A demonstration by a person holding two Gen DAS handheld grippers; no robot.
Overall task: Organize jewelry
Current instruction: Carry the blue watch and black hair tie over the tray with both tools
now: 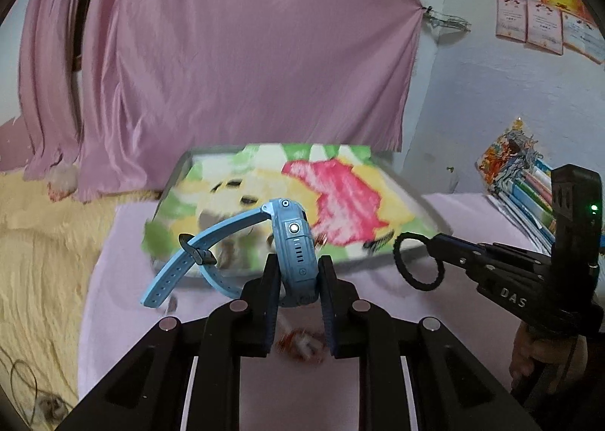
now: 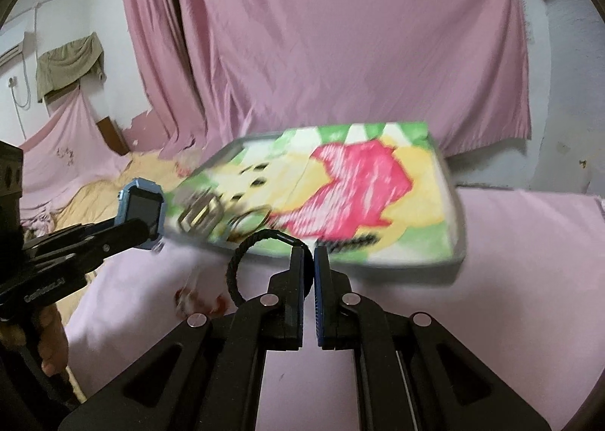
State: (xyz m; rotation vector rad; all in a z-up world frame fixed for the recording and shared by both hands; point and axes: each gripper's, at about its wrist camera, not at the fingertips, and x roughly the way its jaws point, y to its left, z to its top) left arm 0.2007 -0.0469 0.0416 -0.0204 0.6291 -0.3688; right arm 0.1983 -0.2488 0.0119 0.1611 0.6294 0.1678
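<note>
Blue watch sits clamped edge-on in the left hand-held gripper, strap trailing left, above the tray's near edge. From the right wrist, the right hand-held gripper pinches a black corded ring, its loop hanging left, the tray just ahead on the pink-covered bed.

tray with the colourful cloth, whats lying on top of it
On the tray, a bright printed cloth covers the base. Near its left end lie some ring-like trinkets, too blurred to identify. Anything beneath the cloth is hidden.
</note>
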